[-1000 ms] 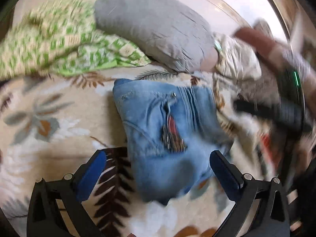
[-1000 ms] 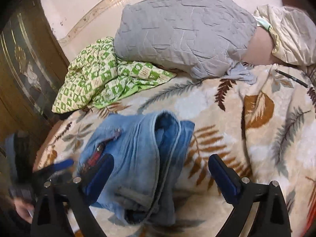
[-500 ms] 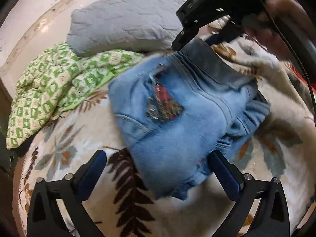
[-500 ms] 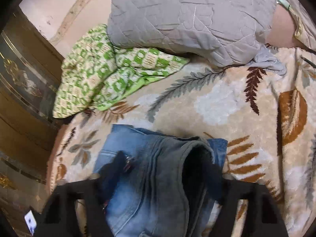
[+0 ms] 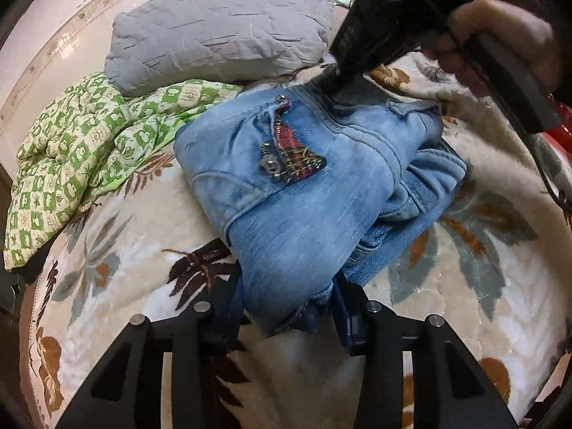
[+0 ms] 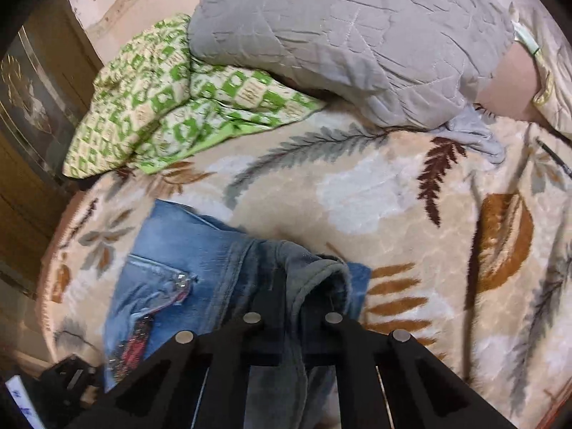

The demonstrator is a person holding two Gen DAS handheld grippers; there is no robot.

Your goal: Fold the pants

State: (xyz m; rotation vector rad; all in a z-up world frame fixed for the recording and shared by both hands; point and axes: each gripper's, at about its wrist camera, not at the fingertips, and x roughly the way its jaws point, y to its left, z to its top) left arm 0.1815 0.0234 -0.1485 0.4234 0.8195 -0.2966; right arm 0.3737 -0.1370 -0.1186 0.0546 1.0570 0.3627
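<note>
The light blue jeans (image 5: 304,186) lie folded in a thick bundle on the leaf-patterned blanket (image 5: 447,321), zipper and red patch facing up. My left gripper (image 5: 289,307) is shut on the near end of the bundle. My right gripper (image 6: 296,296) is shut on the far edge of the jeans (image 6: 200,268), its fingers buried in the fabric. The right gripper and the hand holding it also show in the left wrist view (image 5: 339,82), at the top right.
A grey quilted pillow (image 5: 221,28) and a green checked cloth (image 5: 82,150) lie beyond the jeans. A second pale pillow (image 6: 550,71) and a pen (image 6: 554,157) are at the right. Dark wooden furniture (image 6: 32,114) stands at the left.
Both grippers went from open to shut on opposite ends of the folded jeans. The right gripper came in over the far edge; the left closed on the near end.
</note>
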